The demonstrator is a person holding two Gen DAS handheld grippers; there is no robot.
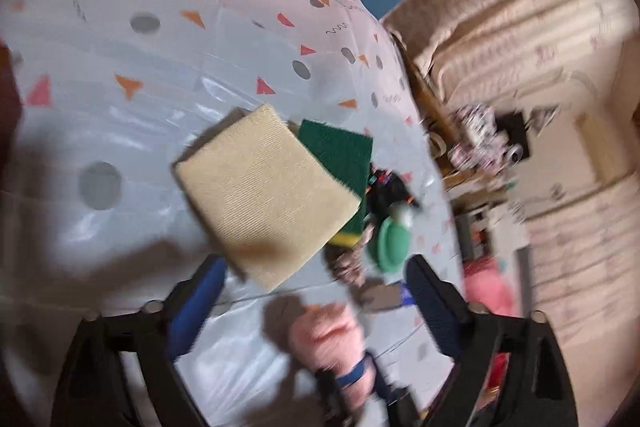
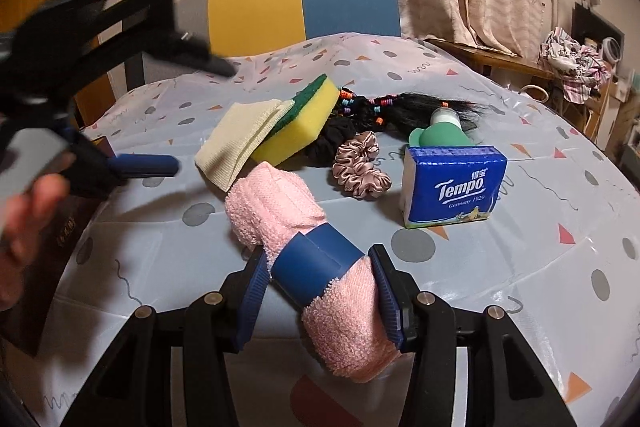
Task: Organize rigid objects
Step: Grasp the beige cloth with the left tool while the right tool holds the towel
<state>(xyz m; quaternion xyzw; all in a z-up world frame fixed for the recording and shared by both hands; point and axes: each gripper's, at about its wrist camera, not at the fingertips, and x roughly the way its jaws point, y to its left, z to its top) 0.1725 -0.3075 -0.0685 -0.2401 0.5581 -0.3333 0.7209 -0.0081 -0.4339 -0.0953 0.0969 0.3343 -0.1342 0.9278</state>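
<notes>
My right gripper (image 2: pixel 320 297) is shut on a rolled pink towel (image 2: pixel 276 203) with a blue band, low over the table. The towel also shows in the left wrist view (image 1: pixel 324 335). My left gripper (image 1: pixel 312 287) is open and empty above the table, looking down on a beige cloth (image 1: pixel 264 195) lying over a green and yellow sponge (image 1: pixel 340 151). In the right wrist view the left gripper (image 2: pixel 132 131) hovers at the left, beside the cloth (image 2: pixel 240 139) and sponge (image 2: pixel 300 119). A green bottle (image 2: pixel 440 133) lies behind a blue Tempo tissue pack (image 2: pixel 452 187).
A pink scrunchie (image 2: pixel 360 167), a black scrunchie (image 2: pixel 328 143) and black hair with coloured bands (image 2: pixel 400 111) lie mid-table. A dark brown box (image 2: pixel 44 259) sits at the left edge. A yellow and blue chair (image 2: pixel 304 3) stands behind the patterned tablecloth (image 2: pixel 520 267).
</notes>
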